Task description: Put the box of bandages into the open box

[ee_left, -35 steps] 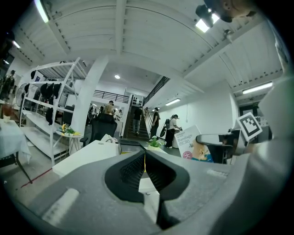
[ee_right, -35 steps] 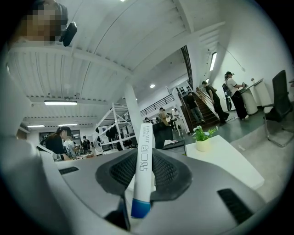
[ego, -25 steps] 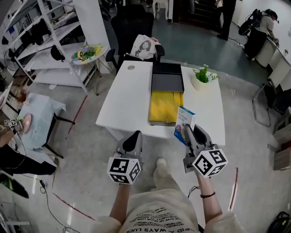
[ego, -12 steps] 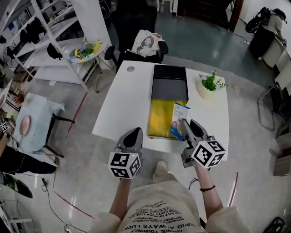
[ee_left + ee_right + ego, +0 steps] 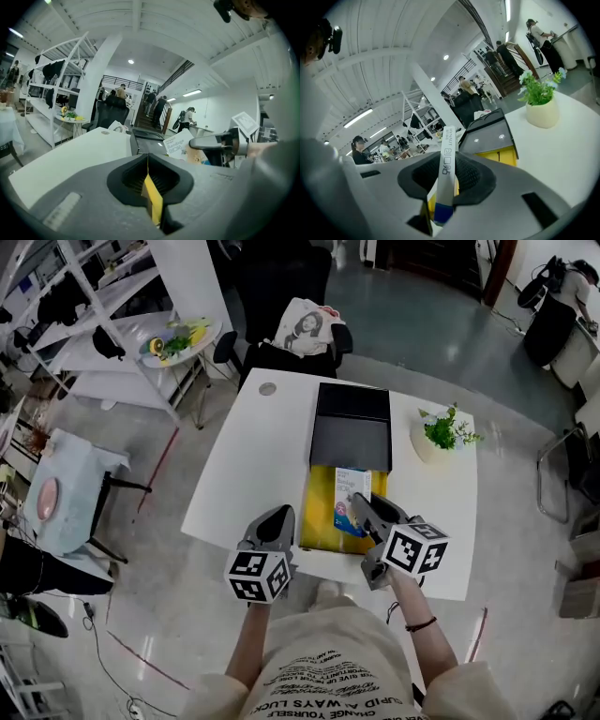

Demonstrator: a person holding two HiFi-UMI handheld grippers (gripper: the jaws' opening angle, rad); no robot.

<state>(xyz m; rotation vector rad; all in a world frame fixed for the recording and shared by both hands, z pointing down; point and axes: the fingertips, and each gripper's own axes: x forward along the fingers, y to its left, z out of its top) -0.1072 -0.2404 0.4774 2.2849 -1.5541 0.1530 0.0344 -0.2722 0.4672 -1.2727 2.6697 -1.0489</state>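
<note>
The right hand-held gripper (image 5: 364,510) grips the bandage box (image 5: 351,502) by its lower end, its jaws pressed on the 2 broad faces. The bandage box stands upright over the yellow lining of the open box (image 5: 317,519) on the white surface (image 5: 242,460). Its narrow side reads "HYNAUT" and its white face reads "Bandage". The left hand-held gripper (image 5: 274,519) hangs beside the open box, jaws together and empty.

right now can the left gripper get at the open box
Probably yes: the left gripper sits just beside the open box with nothing between them; the right gripper holds the bandages over its right half.
</note>
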